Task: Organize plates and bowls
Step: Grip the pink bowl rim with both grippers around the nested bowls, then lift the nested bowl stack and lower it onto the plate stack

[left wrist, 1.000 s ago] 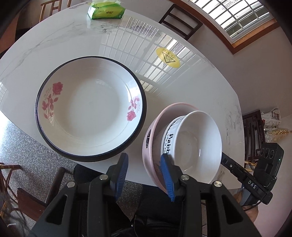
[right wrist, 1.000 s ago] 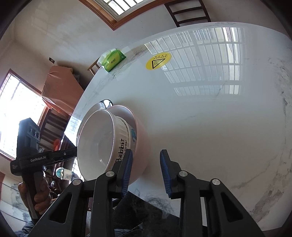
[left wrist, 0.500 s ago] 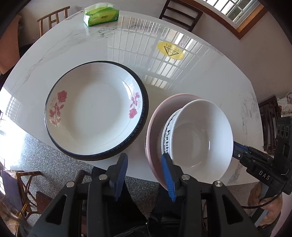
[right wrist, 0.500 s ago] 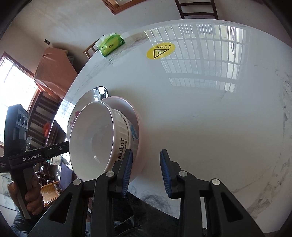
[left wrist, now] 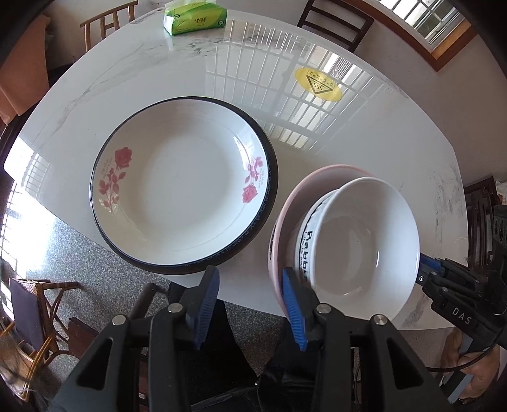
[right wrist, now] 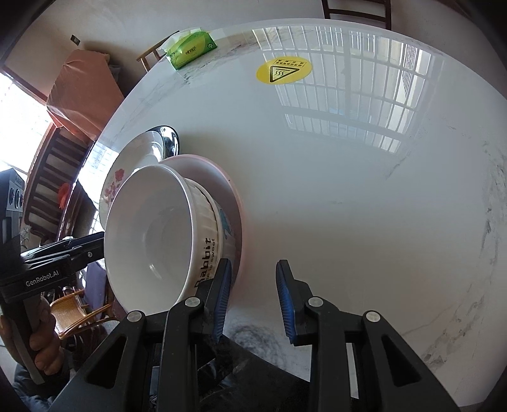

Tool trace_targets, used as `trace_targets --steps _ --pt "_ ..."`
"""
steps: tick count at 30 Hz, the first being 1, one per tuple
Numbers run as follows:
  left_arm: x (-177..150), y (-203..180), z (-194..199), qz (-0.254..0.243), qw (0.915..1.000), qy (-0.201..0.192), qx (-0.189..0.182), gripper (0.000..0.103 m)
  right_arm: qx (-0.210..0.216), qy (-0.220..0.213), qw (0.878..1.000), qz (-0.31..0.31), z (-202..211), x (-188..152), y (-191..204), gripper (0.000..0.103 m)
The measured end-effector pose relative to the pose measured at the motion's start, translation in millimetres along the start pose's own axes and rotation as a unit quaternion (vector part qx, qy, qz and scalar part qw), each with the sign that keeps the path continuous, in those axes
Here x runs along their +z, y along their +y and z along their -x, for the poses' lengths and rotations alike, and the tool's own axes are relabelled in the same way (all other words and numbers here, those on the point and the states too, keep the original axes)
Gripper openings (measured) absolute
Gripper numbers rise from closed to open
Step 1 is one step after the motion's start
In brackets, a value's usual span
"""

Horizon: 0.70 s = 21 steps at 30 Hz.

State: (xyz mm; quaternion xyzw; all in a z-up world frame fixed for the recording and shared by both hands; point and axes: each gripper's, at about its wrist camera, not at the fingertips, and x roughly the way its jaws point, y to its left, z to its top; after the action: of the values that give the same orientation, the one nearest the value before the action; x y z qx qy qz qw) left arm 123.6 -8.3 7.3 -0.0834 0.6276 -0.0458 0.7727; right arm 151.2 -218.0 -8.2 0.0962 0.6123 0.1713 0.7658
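Left wrist view: over the last second the picture has swung to look more steeply down on the worktop [left wrist: 152, 76]. The rose plate [left wrist: 177, 190] now sits fuller in frame, with more of the far edge and the tissue pack [left wrist: 193, 19] showing.

The white bowl [left wrist: 358, 241] stands nested in the pink dish [left wrist: 304, 193], just right of the rose plate and apart from it, at the near edge of the worktop; as far as can be judged, the stack has not shifted against the plate.

The left tool [left wrist: 248, 304] is partly spread, with only worktop edge and floor showing between its pads; its right-hand pad lies against the pink rim, though contact cannot be confirmed. In the right wrist view the stack has grown larger and nearer. The right tool [right wrist: 253, 294] is also narrowly spread and pinches nothing, and its left-hand pad now overlaps the bowl's lettered wall. Each camera shows the other tool's tip at the white bowl's rim on the opposite side.

Nothing is gripped yet; both tools have closed in to flank the stack from two sides. Bowl-in-dish nesting looks done, and the likely remaining step is to bring the stack and the rose plate together. That calls for a firm hold on a rim first, since the stack sits close to the edge and could be pushed off.
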Motion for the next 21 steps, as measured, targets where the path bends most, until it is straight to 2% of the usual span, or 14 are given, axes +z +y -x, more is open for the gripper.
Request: trace_targets --steps 3,5,7,8,10,13,16,21 --pt "0.9 -0.9 0.3 0.008 1.0 -0.001 -0.001 0.04 -0.006 0.006 1.0 0.006 0.5 1.6 1.4 0.028" --pt "-1.3 2.6 -3.3 0.027 0.9994 0.005 -0.022 0.039 -0.005 0.01 1.0 0.005 -0.1 2.8 1.5 0.029" --pt "-10.5 11.7 -15.8 0.059 0.996 0.039 -0.056 0.038 -0.002 0.01 1.0 0.002 -0.2 3.8 0.7 0.029" --pt "-13.2 14.3 -17.5 0.072 0.9949 0.036 -0.061 0.038 0.002 0.011 1.0 -0.003 -1.2 4.1 -1.0 0.029" --pt "-14.7 12.1 -14.5 0.066 0.9963 0.02 -0.052 0.04 0.011 0.015 1.0 -0.012 -3.3 3.0 -4.9 0.029" --pt "-12.8 13.7 -12.3 0.075 0.9956 0.025 -0.05 0.038 0.014 0.018 1.0 -0.009 -2.4 2.8 -4.2 0.031" --pt "-11.8 6.5 -14.8 0.054 0.9978 0.017 -0.035 0.038 0.011 0.022 1.0 -0.008 -2.9 4.4 -4.1 0.031" --pt "-13.0 10.3 -14.5 0.056 0.9973 0.0 -0.048 0.035 0.014 0.016 1.0 -0.014 -3.8 4.3 -7.0 0.031"
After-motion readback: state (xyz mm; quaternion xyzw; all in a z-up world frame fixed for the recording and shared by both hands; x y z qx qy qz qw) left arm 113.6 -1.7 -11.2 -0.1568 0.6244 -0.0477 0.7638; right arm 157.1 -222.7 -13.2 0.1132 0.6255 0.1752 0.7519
